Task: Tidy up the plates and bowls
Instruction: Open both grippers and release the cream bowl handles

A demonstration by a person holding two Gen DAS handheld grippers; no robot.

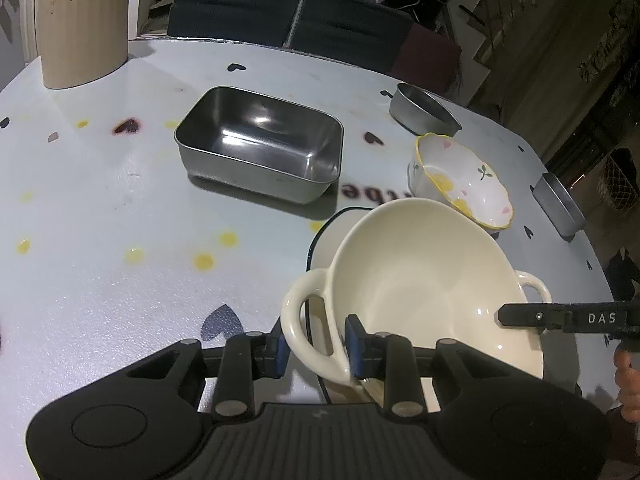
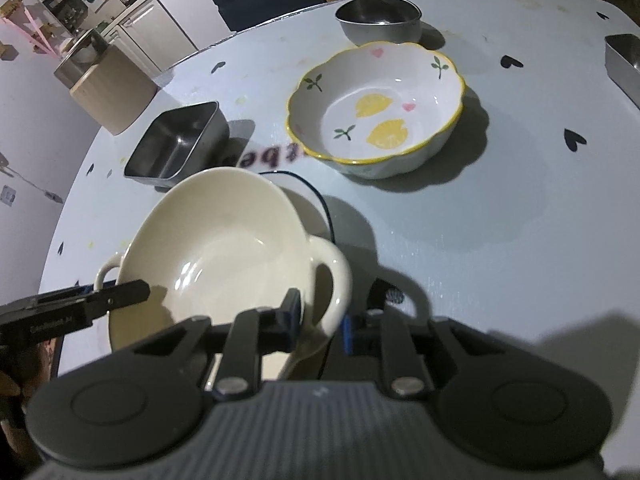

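I'm gripping the cream two-handled bowl (image 1: pixel 424 280) with both tongs at once. My left gripper (image 1: pixel 318 350) is sitting narrow, its blue pads (image 1: pixel 354 346) pinching the bowl's left loop handle (image 1: pixel 302 320): one pad outside the loop, one against the bowl wall. My right gripper (image 2: pixel 320 326) is also narrow and clamping the opposite handle (image 2: pixel 332 276), with the left pad (image 2: pixel 292 318) pressing the wall beside it. The bowl is tilting, its far rim raised, and it's hanging over a white plate with a dark blue rim (image 1: pixel 324 240) that is lying on the table (image 1: pixel 120 208) near its front edge. I can't tell whether the bowl's underside is touching the plate.

Just beyond the cream bowl, toward the right edge of the table, a scalloped lemon-print bowl (image 2: pixel 376 112) is standing upright, apart from it. Behind that, near the far edge, a round steel bowl (image 2: pixel 380 18) is sitting. A rectangular steel tray (image 1: pixel 260 144) is resting around the table's middle, empty side up. Another steel container (image 1: pixel 558 204) is sitting at the right edge, partly cut off. A beige ribbed container (image 1: pixel 84 28) is standing at the far left corner.
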